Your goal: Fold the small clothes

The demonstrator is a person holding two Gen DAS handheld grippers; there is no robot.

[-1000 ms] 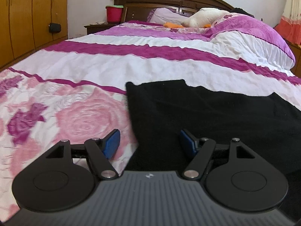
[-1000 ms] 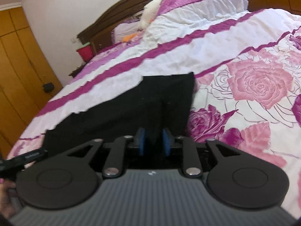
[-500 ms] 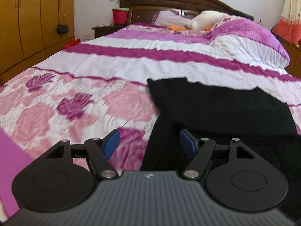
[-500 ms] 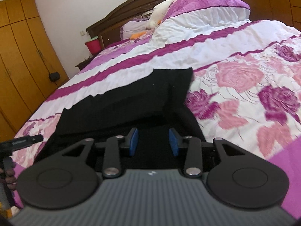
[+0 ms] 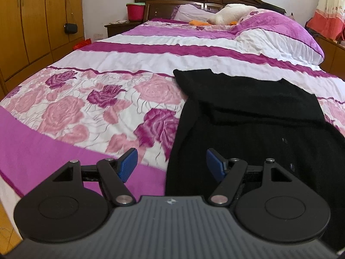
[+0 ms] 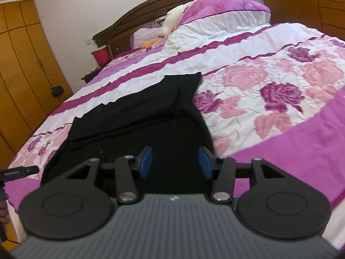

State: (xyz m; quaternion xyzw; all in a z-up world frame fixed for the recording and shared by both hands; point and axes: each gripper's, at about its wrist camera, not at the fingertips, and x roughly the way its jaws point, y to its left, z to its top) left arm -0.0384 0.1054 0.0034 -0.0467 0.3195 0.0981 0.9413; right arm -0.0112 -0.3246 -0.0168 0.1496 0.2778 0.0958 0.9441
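A black garment [image 5: 248,108] lies on the flowered bedspread [image 5: 86,108], its far part doubled over in a flat layer and its near part draping toward the bed's foot. My left gripper [image 5: 171,164] is open, hovering over the garment's left edge, nothing between its blue pads [image 5: 127,166]. In the right wrist view the same garment [image 6: 140,108] fills the middle. My right gripper [image 6: 175,161] hangs above its near right part with the jaws opening; black cloth lies below the gap, and the pads [image 6: 144,161] do not press on it.
A folded purple and white quilt [image 5: 280,36], a white plush toy [image 5: 228,14] and pillows lie at the headboard. A red bucket [image 5: 134,11] stands on the nightstand. Wooden wardrobes [image 5: 32,21] line the left wall. A dresser [image 6: 319,4] stands at the right.
Both grippers have drawn back toward the foot of the bed, away from the garment. The right jaws, nearly shut around black cloth before, have spread apart. The left jaws stayed wide.
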